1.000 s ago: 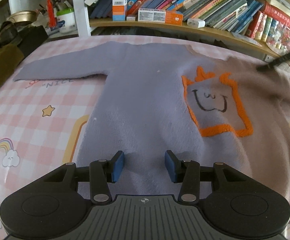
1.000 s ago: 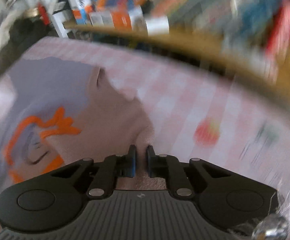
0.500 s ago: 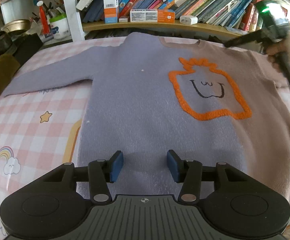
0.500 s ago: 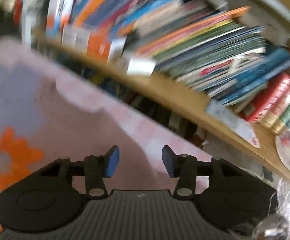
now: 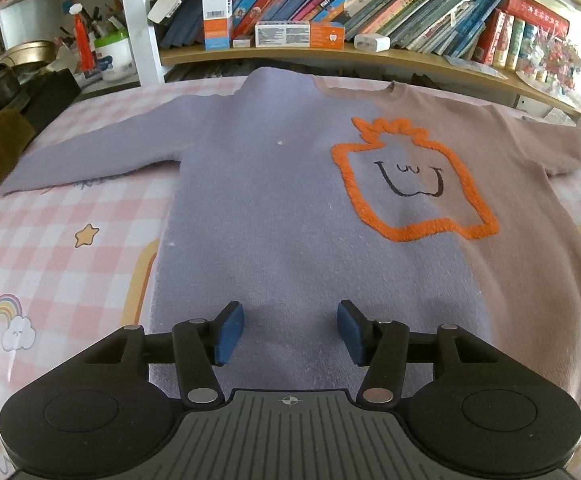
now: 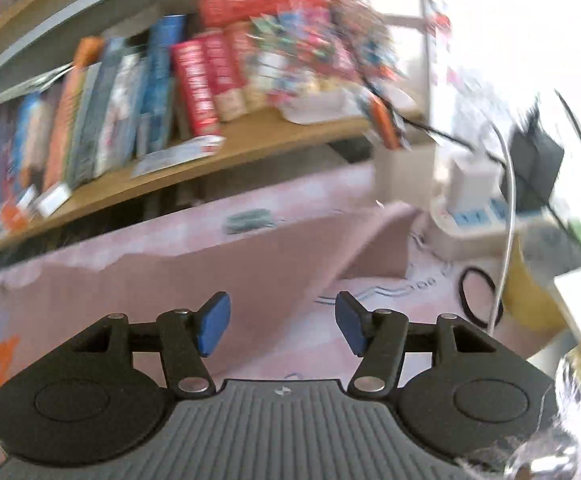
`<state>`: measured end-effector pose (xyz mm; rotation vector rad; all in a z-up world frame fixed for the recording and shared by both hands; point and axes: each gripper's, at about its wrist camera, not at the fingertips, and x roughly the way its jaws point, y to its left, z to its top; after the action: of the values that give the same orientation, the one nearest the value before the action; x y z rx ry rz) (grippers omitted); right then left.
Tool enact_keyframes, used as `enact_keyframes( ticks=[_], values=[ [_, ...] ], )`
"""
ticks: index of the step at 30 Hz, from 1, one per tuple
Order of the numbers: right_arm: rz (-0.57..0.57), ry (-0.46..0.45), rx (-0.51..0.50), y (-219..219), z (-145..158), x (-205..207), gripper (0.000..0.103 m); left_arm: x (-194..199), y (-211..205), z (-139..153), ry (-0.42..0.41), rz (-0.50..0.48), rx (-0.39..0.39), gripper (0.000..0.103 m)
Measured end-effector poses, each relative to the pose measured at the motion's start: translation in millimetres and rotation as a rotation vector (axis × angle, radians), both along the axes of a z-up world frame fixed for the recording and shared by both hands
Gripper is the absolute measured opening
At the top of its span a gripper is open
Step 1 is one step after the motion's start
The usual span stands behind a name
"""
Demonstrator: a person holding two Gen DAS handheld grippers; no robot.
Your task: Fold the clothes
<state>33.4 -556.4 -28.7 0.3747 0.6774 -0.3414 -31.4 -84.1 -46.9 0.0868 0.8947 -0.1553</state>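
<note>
A two-tone sweater (image 5: 290, 184), lavender on the left and dusty pink on the right, lies flat and face up on the pink checked cover. It bears an orange outlined figure (image 5: 410, 188) with a drawn face. My left gripper (image 5: 290, 330) is open and empty just above the lavender hem. My right gripper (image 6: 282, 328) is open and empty, above the pink right sleeve (image 6: 250, 256), which stretches toward the table's right end. The right wrist view is blurred by motion.
A wooden bookshelf (image 5: 330, 52) full of books runs along the far edge. Dark clothes (image 5: 2, 120) pile at the left. At the right end stand a power strip (image 6: 474, 216), cables, a black hair band (image 6: 478, 296) and a yellow object (image 6: 530, 292).
My right gripper let go of the pink side, opened, and swung right toward the sleeve. The sweater now lies spread flat. My left gripper stayed open over the hem.
</note>
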Motion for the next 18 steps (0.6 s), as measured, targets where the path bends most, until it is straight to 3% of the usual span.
enact_keyframes(
  ticks=[3, 5, 6, 8, 9, 12, 14, 17, 18],
  values=[
    [-0.047, -0.017, 0.064, -13, -13, 15, 0.055, 0, -1, 0, -0.002, -0.01, 0.007, 0.053],
    [-0.097, -0.043, 0.115, -17, -16, 22, 0.013, -1, -1, 0, -0.005, -0.014, 0.007, 0.053],
    [-0.11, -0.061, 0.118, -14, -13, 24, 0.008, -1, -1, 0, -0.007, -0.016, 0.006, 0.053],
    [-0.073, -0.114, 0.041, 10, 6, 26, 0.008, -2, -1, 0, -0.007, -0.012, 0.005, 0.053],
    [0.0, -0.144, -0.021, 32, 17, 26, 0.008, -3, -1, 0, -0.007, -0.01, 0.005, 0.053],
    [0.329, -0.176, -0.11, 107, 36, 27, 0.008, -2, -2, 0, -0.007, -0.001, 0.003, 0.054],
    [0.532, -0.118, -0.06, 153, 35, 31, 0.012, 0, -3, 0, -0.004, 0.0, 0.003, 0.054],
    [0.719, -0.015, 0.045, 201, 24, 31, 0.041, 2, -3, 1, 0.0, -0.008, 0.005, 0.054],
    [0.753, -0.005, 0.043, 208, 24, 27, 0.046, 2, -3, 1, 0.001, -0.01, 0.006, 0.054]
  ],
)
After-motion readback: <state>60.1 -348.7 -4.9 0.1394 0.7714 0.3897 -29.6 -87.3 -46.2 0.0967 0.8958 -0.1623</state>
